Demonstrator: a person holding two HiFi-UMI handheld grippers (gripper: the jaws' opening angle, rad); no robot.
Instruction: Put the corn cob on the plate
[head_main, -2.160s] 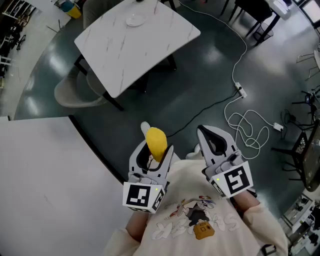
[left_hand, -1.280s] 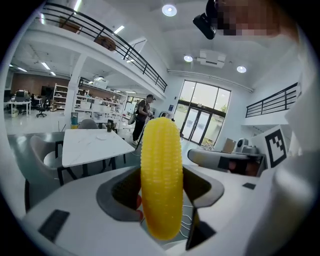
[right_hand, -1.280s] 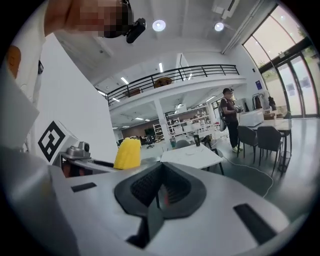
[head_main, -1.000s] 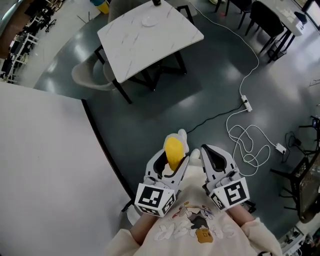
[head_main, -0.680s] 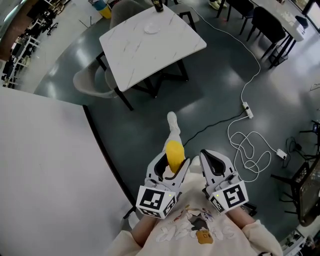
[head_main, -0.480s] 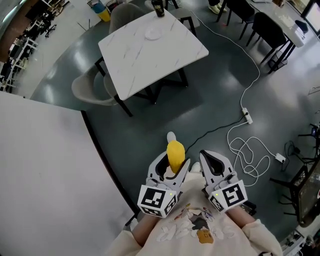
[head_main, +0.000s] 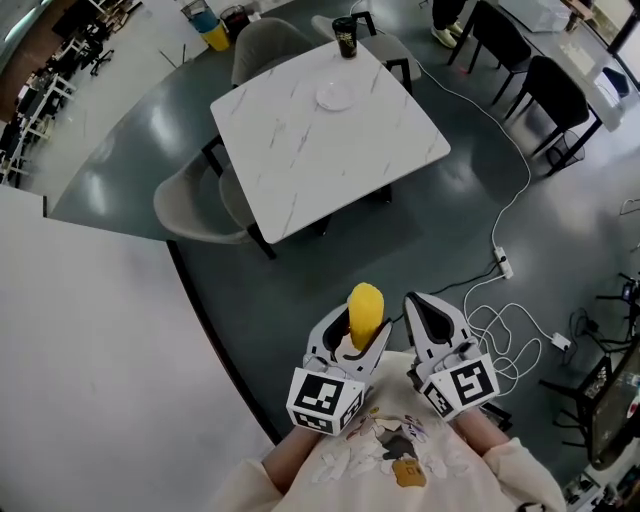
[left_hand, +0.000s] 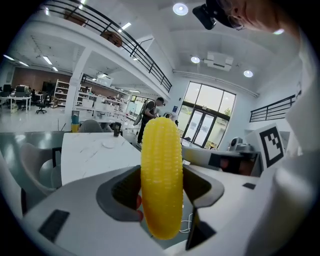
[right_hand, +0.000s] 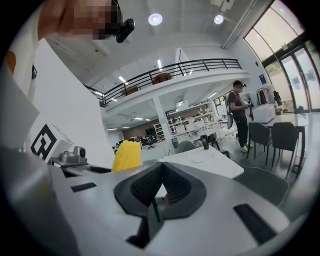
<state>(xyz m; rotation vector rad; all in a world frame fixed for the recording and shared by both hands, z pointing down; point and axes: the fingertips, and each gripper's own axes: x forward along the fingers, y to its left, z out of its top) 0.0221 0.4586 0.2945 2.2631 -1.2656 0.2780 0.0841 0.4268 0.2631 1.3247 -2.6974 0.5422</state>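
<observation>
Dark cup (head_main: 345, 37) just beyond plate (head_main: 335, 95)

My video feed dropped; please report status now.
Left gripper shut on corn cob. Right gripper shut, empty. Plate on white table ahead, cup near it.

Cream sweatshirt (head_main: 400, 462), perhaps cartoon-printed; grey tools (head_main: 362, 335) (head_main: 424, 312).

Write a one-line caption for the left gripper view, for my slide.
The left gripper clamps a yellow corn cob between its jaws; a white table stands beyond.
</observation>
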